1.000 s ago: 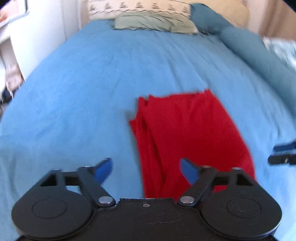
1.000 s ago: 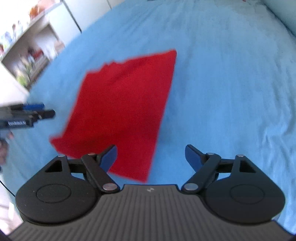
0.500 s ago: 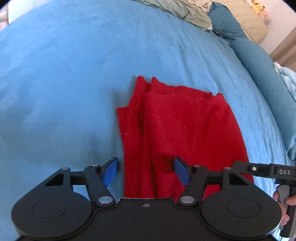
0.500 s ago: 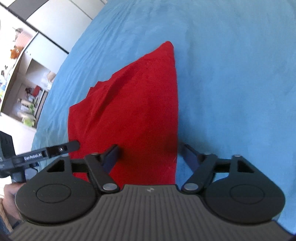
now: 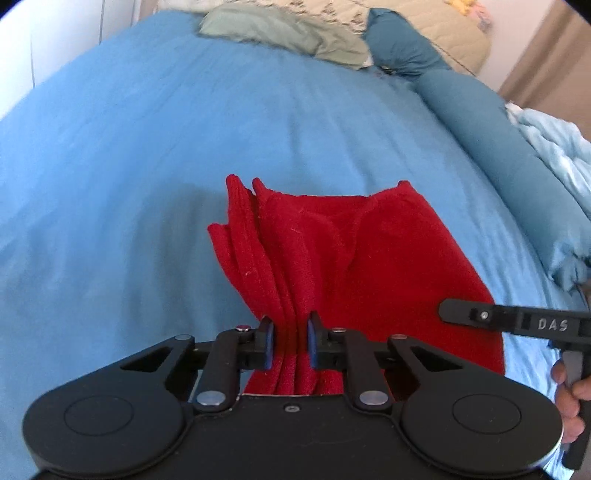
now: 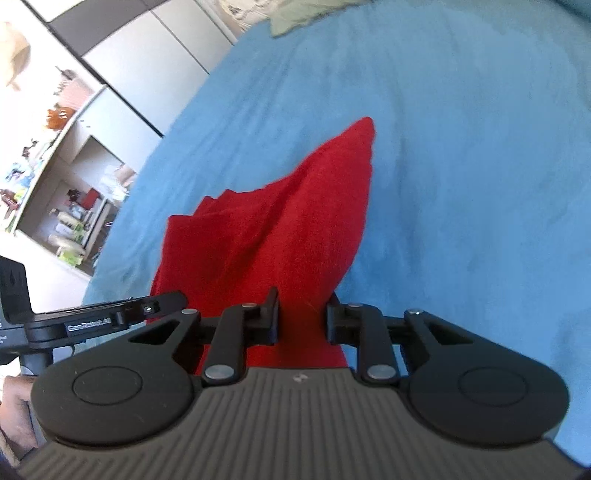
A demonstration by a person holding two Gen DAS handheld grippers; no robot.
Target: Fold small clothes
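While lying on the blue bedspread [image 5: 155, 155] as a narrow strip of several stacked layers, looking partly folded already: red garment [image 5: 354, 258], long edges doubled over along its left side. Judging from that, lengthwise folding done, crosswise fold from near end to far end not yet made. Now pinching the near corners: left claw [image 5: 290, 341] clamping onto the bunched layers at the near-left corner, right claw [image 6: 302, 320] squeezing the near-right corner, cloth rising into both.

Showing only in the left view: separate layer edges fanning out at the far-left corner, a green pillow [image 5: 288, 31], a teal bolster [image 5: 487, 122] and a pale blanket [image 5: 554, 147] along the right. Showing only in the right view: the far-right corner [image 6: 365, 127] tapering to a point, plus a shelf unit [image 6: 55, 199] and cupboard doors beyond the bed.
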